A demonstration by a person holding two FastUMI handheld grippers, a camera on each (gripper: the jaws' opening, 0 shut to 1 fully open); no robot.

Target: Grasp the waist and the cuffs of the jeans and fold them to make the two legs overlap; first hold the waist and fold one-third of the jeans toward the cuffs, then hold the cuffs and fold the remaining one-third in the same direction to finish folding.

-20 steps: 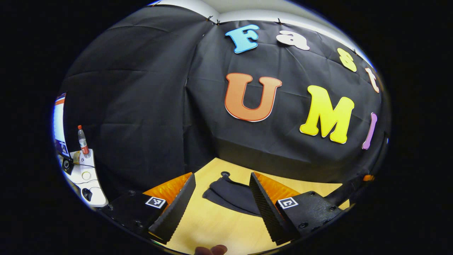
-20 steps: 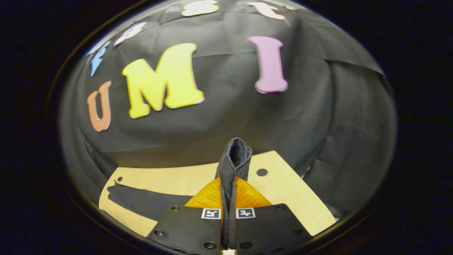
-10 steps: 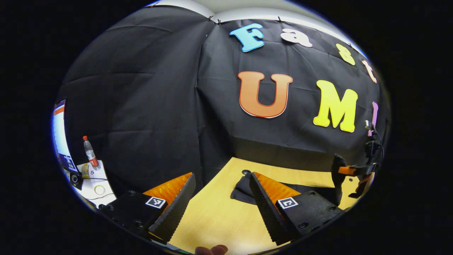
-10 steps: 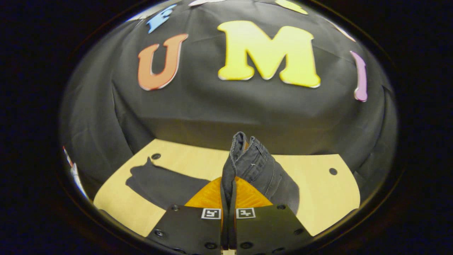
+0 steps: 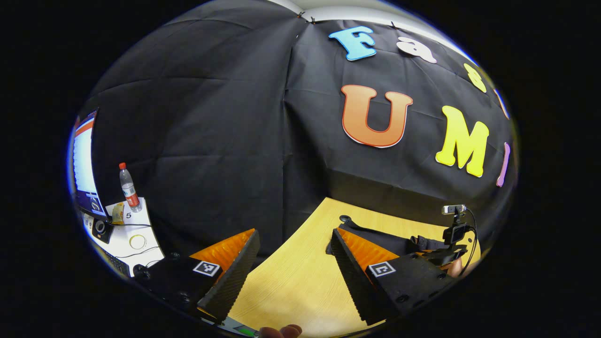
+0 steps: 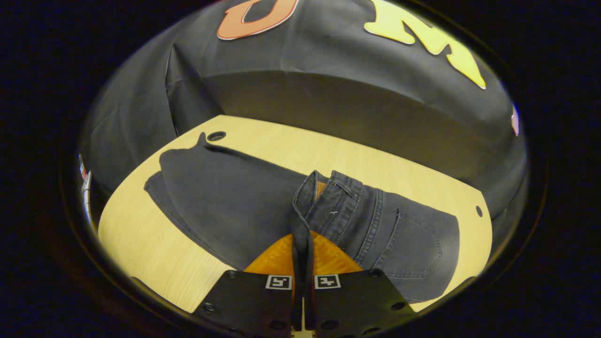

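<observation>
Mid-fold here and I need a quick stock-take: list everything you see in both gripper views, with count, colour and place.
jeans: one pair, dark grey, lying on the table, waist end lifted by the right gripper
table: one, light wood, with round holes near its edges
bottle: one, clear with red cap and label, on the white side desk at far left
side desk: one, white, left of the booth, with small items and cables on it
monitor: one, lit, at the far left edge
left gripper: black with orange fingers, open, held above the table
right gripper: black with orange fingers, shut on the jeans waist
fingertip: a person's, at the bottom edge of the left gripper view
</observation>
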